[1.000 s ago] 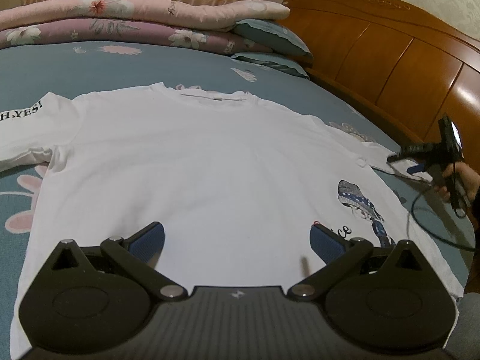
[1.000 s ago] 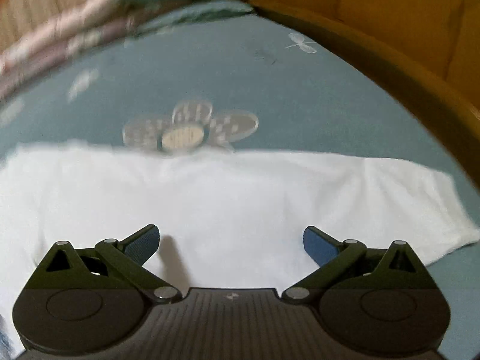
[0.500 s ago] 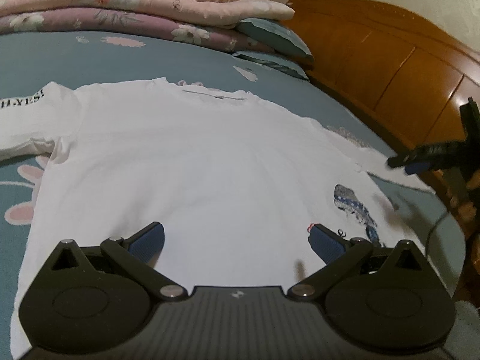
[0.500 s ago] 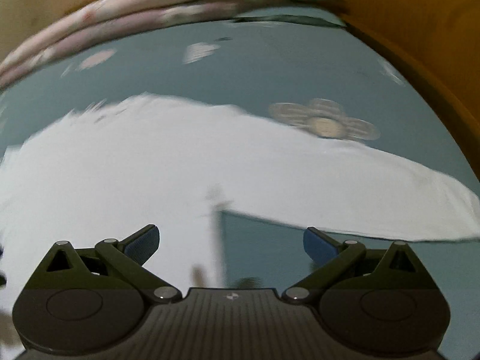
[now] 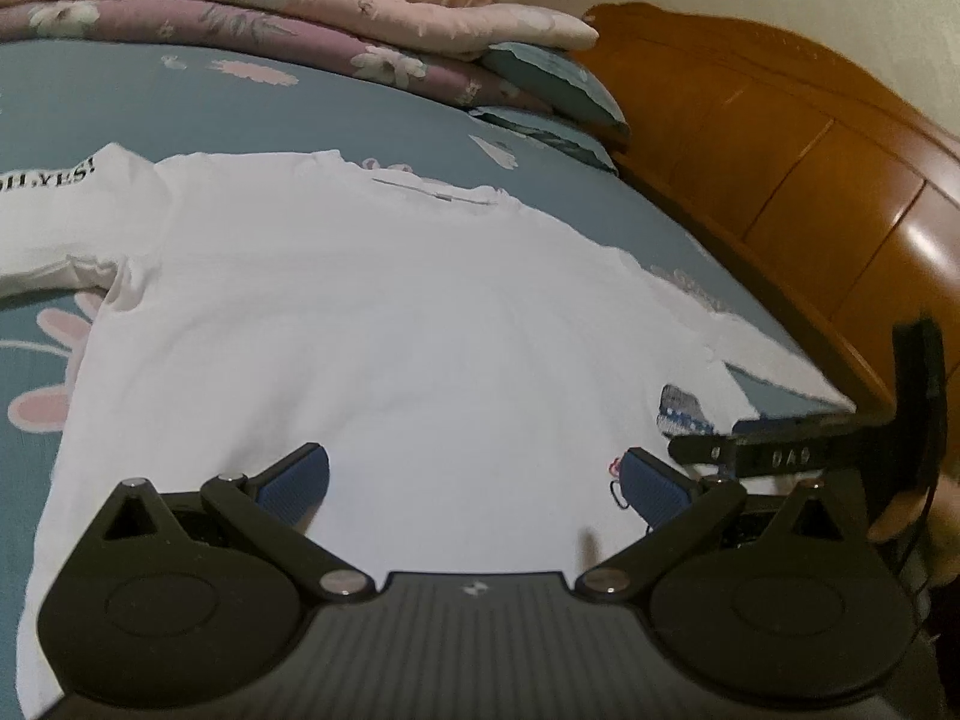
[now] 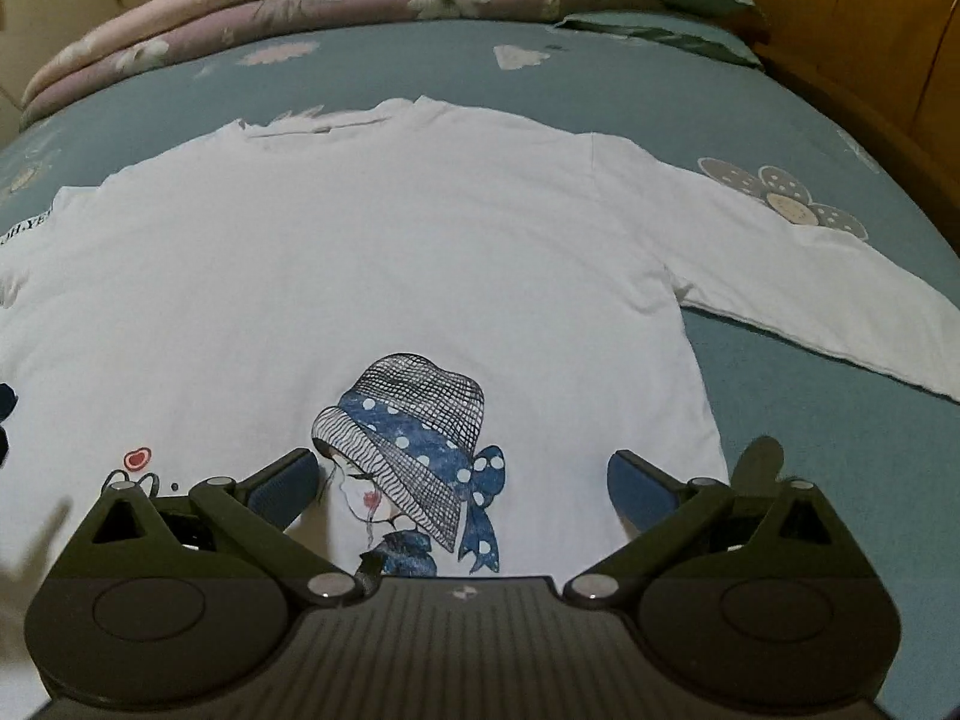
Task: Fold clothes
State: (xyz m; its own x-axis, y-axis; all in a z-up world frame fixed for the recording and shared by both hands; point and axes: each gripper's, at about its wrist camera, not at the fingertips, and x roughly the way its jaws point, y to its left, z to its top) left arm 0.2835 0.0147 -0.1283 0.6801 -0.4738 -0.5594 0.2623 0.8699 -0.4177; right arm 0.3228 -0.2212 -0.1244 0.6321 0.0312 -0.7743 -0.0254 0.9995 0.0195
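Note:
A white long-sleeved shirt [image 5: 384, 324] lies flat on the blue bed, collar away from me. It also fills the right wrist view [image 6: 390, 252], with a printed girl in a hat [image 6: 414, 462] near the hem. My left gripper [image 5: 474, 483] is open and empty over the lower middle of the shirt. My right gripper [image 6: 462, 483] is open and empty over the print near the hem. The right gripper also shows at the right of the left wrist view [image 5: 714, 450]. The right sleeve [image 6: 840, 300] stretches out sideways.
The blue flowered bed sheet [image 6: 840, 450] lies under the shirt. Folded pink and purple quilts [image 5: 270, 18] and blue pillows [image 5: 552, 96] are stacked at the far edge. A wooden headboard [image 5: 810, 168] runs along the right side.
My right gripper has swung left from the right sleeve to the print at the hem. The left gripper has shifted only a little.

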